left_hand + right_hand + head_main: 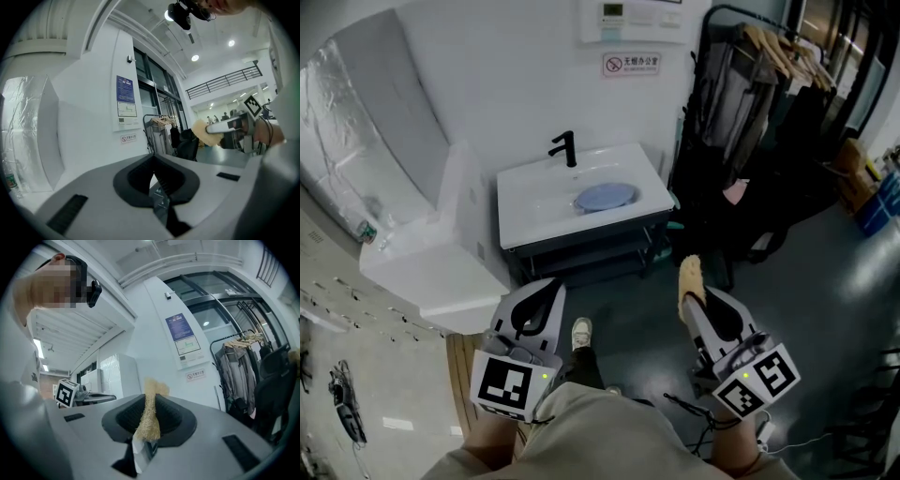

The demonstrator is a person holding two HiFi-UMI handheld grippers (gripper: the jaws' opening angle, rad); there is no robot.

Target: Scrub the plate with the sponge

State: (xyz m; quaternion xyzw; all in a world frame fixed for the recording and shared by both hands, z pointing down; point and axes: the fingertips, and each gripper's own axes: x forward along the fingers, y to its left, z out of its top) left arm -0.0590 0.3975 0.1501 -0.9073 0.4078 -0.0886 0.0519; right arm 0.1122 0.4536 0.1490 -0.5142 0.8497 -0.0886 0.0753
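Note:
A light blue plate (605,197) lies in the white basin (530,211) below a black tap (566,148), some way ahead of both grippers. My left gripper (546,286) is held low over the floor, jaws shut with nothing between them (154,177). My right gripper (692,286) is shut on a yellowish fibrous sponge (689,274), which sticks out past the jaw tips (150,411). The left gripper view also catches the sponge (201,131) on the right gripper (234,125). Neither gripper is near the plate.
A rack of dark clothes (769,103) stands right of the basin. White units, one wrapped in plastic (366,131), stand to its left. The person's shoe (580,331) is on the dark floor between the grippers. Cables (703,412) lie near the right gripper.

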